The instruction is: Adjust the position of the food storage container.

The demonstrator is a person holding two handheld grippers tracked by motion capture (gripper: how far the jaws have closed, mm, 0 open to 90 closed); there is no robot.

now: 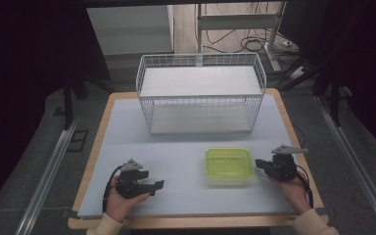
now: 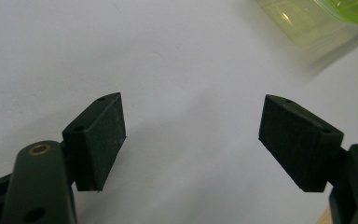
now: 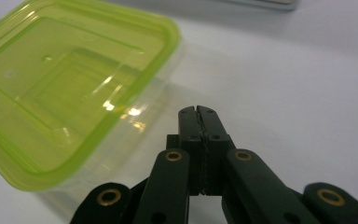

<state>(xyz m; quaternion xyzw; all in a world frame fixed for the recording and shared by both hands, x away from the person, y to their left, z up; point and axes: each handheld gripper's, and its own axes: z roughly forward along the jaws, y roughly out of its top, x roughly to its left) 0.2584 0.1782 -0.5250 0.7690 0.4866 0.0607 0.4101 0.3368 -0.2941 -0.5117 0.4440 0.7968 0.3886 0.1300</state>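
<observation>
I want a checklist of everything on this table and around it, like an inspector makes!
Surface: pale grey mat on a wooden-edged table, clean.
Job's things: green-lidded clear box near the front; white wire basket at the back, nothing in it.
Clutter: nothing seen.
Grippers: left tongs open, holding nothing; right tongs shut, holding nothing, just beside the box.
Cables: a black one trails from each tool; more on the floor behind.
Surroundings: metal desk legs, dark curtains.

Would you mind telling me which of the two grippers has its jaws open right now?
The left gripper: its two black jaws stand wide apart over the bare table. The right gripper, beside the green-lidded container, has its jaws pressed together.
</observation>
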